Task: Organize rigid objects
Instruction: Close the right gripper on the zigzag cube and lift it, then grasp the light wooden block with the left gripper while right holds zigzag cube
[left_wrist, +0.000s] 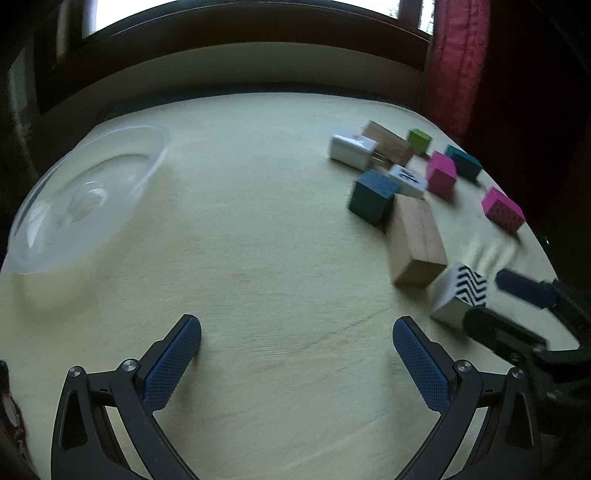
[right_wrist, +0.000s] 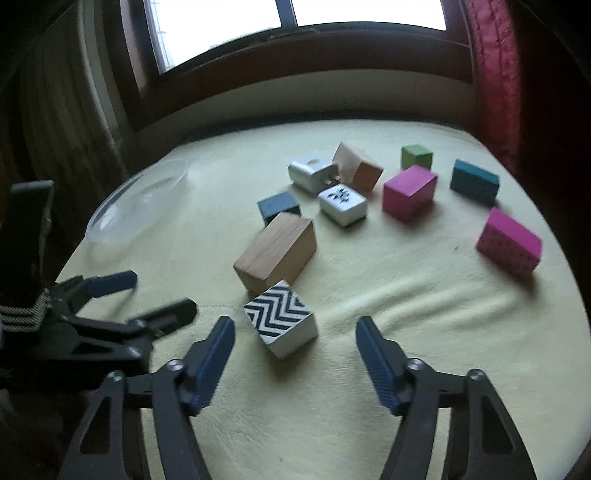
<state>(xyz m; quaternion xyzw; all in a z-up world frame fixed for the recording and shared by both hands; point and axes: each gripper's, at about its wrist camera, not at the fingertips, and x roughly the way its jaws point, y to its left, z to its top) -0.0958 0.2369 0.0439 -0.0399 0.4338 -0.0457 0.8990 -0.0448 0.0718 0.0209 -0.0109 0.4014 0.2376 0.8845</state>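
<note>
Several small blocks lie scattered on a pale yellow cloth (right_wrist: 369, 369). A zigzag-patterned block (right_wrist: 280, 318) lies closest, just ahead of my open right gripper (right_wrist: 295, 332) and slightly left of its middle. Behind it lie a long wooden block (right_wrist: 277, 251), a dark blue cube (right_wrist: 279, 206), a white patterned block (right_wrist: 342, 204), a white plug adapter (right_wrist: 312, 172), two pink blocks (right_wrist: 408, 192) (right_wrist: 509, 242), a teal block (right_wrist: 474, 181) and a green cube (right_wrist: 416, 156). My left gripper (left_wrist: 297, 332) is open over bare cloth, with the zigzag block (left_wrist: 460, 293) to its right.
A clear plastic lid or dish (left_wrist: 85, 199) rests at the cloth's far left edge. A dark window frame (right_wrist: 295, 48) and a red curtain (right_wrist: 495, 74) stand behind the surface. The cloth drops off at the right past the spotted pink block.
</note>
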